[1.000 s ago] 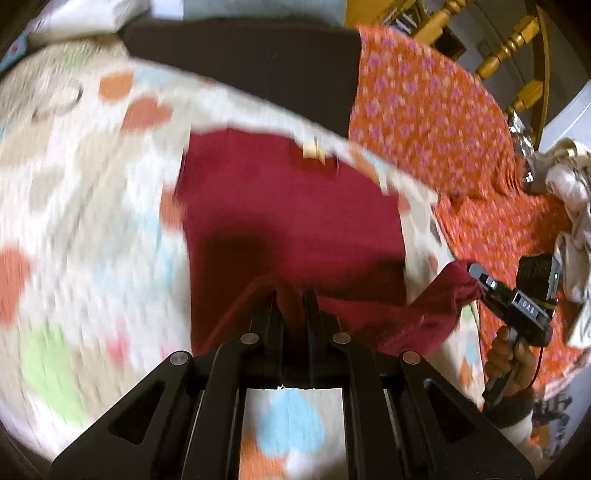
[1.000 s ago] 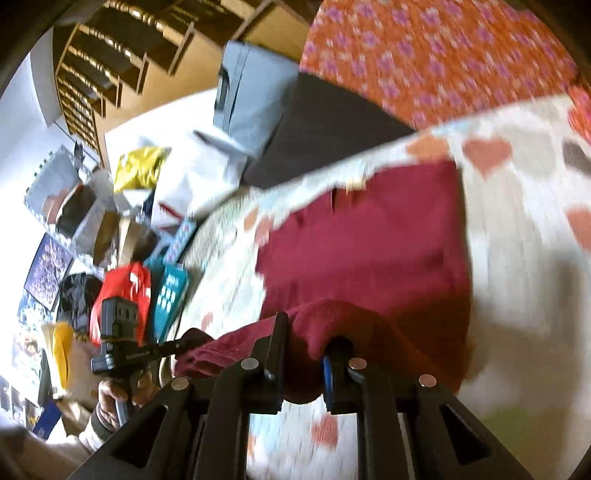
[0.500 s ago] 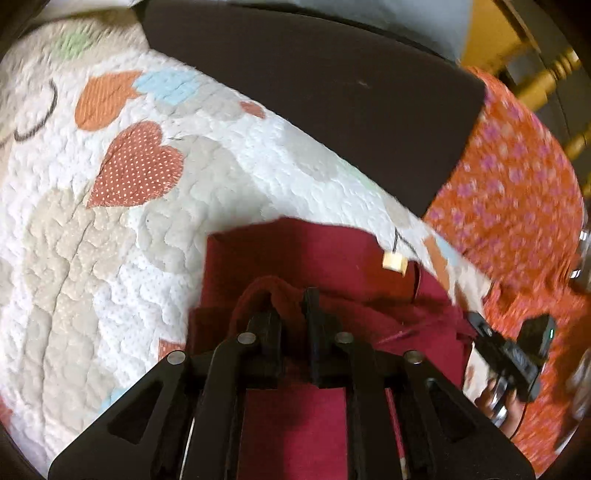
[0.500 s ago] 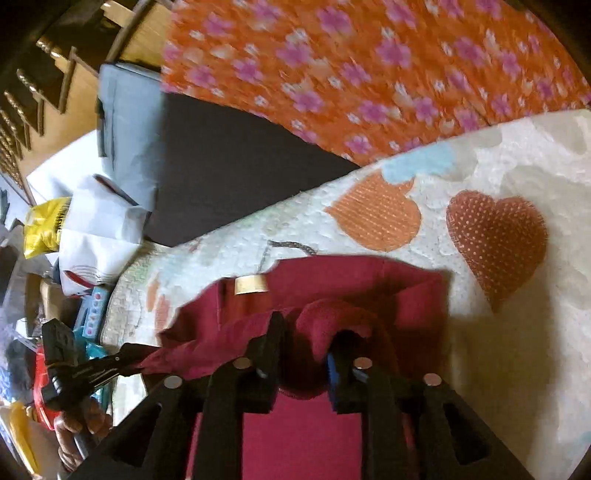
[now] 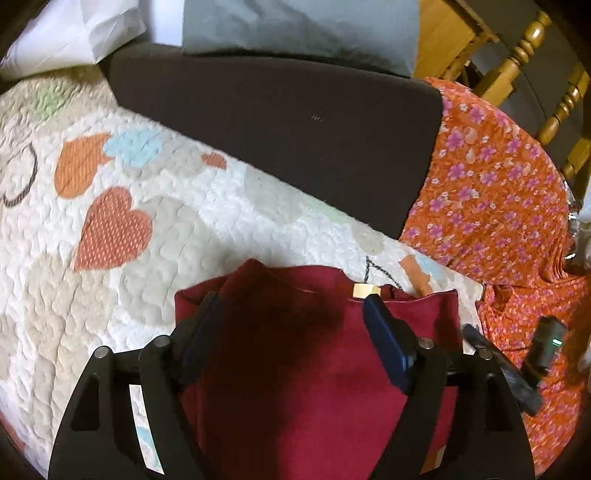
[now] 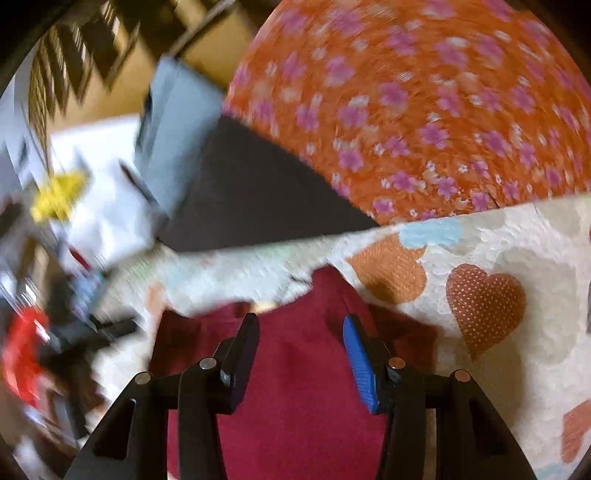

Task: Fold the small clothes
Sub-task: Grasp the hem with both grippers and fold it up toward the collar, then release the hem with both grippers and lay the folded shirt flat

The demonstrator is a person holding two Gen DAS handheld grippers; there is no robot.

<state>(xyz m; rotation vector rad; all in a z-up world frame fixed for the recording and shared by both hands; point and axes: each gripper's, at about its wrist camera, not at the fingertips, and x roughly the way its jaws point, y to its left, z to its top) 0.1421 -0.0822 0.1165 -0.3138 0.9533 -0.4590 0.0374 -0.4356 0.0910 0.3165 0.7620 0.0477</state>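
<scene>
A dark red garment (image 5: 306,354) lies folded on a heart-patterned quilt (image 5: 147,229), with a small tan label (image 5: 365,290) at its far edge. My left gripper (image 5: 291,317) is open just above the garment's far part, holding nothing. The right gripper shows at the right of the left wrist view (image 5: 498,362). In the right wrist view the same garment (image 6: 299,398) lies below my right gripper (image 6: 299,336), which is open and empty. That view is blurred by motion.
A dark brown cushion (image 5: 295,136) lies beyond the quilt, with a grey-blue folded cloth (image 5: 295,29) and a white bag (image 5: 74,33) behind it. An orange flowered cloth (image 5: 498,206) covers the right side. Wooden chair spindles (image 5: 546,74) stand at the far right.
Both grippers carried the garment's near edge over to its far edge, then opened and let it go. The garment now lies folded in half.
</scene>
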